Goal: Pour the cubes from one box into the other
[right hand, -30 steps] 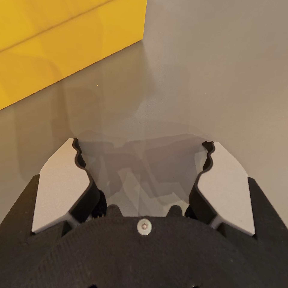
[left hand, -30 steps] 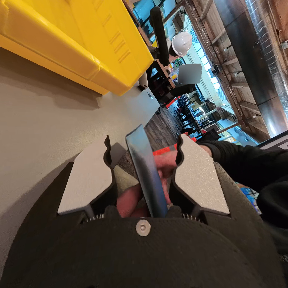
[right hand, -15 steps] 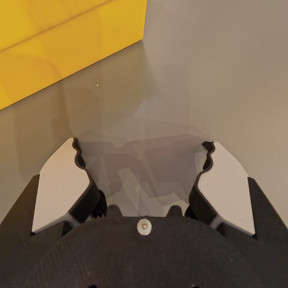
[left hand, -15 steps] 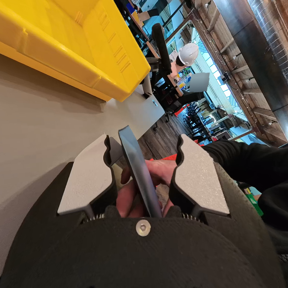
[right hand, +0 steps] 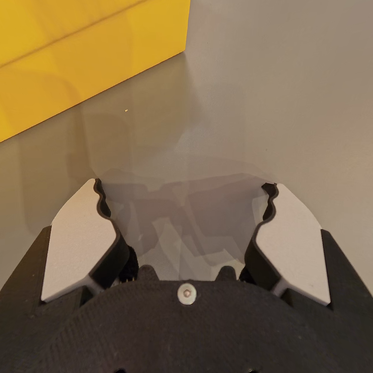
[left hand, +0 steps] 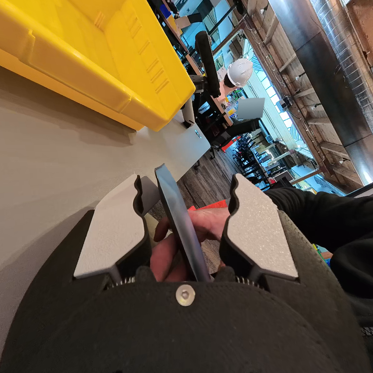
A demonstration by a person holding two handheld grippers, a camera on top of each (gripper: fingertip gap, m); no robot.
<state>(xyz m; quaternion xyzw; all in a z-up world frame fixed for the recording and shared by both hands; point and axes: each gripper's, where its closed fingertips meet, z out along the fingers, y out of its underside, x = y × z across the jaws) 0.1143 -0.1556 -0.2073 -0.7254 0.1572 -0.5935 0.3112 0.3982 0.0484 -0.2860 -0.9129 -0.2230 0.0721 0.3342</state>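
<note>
While your left gripper [left hand: 185, 193] is rolled onto its side, its jaws stand apart and grasp nothing; a hand [left hand: 203, 224] holds a flat grey-blue plate [left hand: 177, 218] edge-on in the gap between the fingers [left hand: 113, 226], and you cannot tell whether the plate touches either pad. The plate's long axis runs from the gripper body out toward the table [left hand: 50, 165] edge. A black sleeve [left hand: 314, 218] reaches in from the right of that view.

Your yellow box [left hand: 105, 66] rests on the grey table, well ahead of the left gripper, its open top facing into the view. Its long axis runs from the upper left down to the corner nearest the table's far edge. What shows of its inside is bare yellow wall with ribbed slots; the floor is hidden, so you cannot tell whether any cubes lie in it.

Your right gripper [right hand: 185, 181] points down at the table with its jaws spread wide, released, only shadowed tabletop between its fingers [right hand: 80, 232]. One corner of a yellow box [right hand: 90, 50] sits at the upper left of that view, near but apart from the left fingertip; only its outer wall shows.

Beyond the table, a white hard hat [left hand: 240, 72] and a black chair [left hand: 207, 64] stand in the workshop
</note>
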